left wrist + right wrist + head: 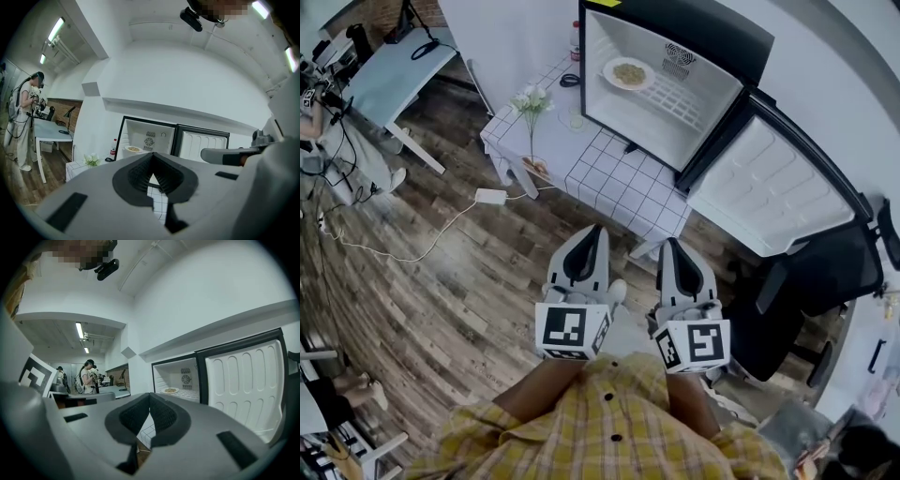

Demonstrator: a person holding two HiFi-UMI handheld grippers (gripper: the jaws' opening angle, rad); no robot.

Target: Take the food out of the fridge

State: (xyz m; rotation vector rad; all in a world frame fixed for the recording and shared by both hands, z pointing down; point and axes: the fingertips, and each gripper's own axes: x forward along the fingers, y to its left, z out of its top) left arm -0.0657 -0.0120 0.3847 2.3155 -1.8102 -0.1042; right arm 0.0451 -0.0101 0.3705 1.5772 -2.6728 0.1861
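I see my left claw [152, 154] closed tight, its dark ribbed pads meeting at the tips with nothing between them. My right claw [149, 395] looks the same in its own view: pads together, empty. In the head view both sit side by side at lower centre of the frame, pointing towards the upper right, above a yellow checked shirt [609, 422].

The round white plate of pale yellow food [628, 73] is at the top centre of the head view. It rests on the white wire shelf [684, 101] inside the small black fridge with a white interior [694, 23], well apart from both claws. The white-lined fridge door [778, 187] stands swung wide open to the right.

The fridge sits on a low counter covered in a white grid-checked cloth [619, 183]. On the counter, left of the fridge, stands a vase of white flowers [532, 101], and a red-labelled bottle [575, 37] is at the back corner. A white power strip [490, 196] lies on the wooden plank floor [441, 281] at left.
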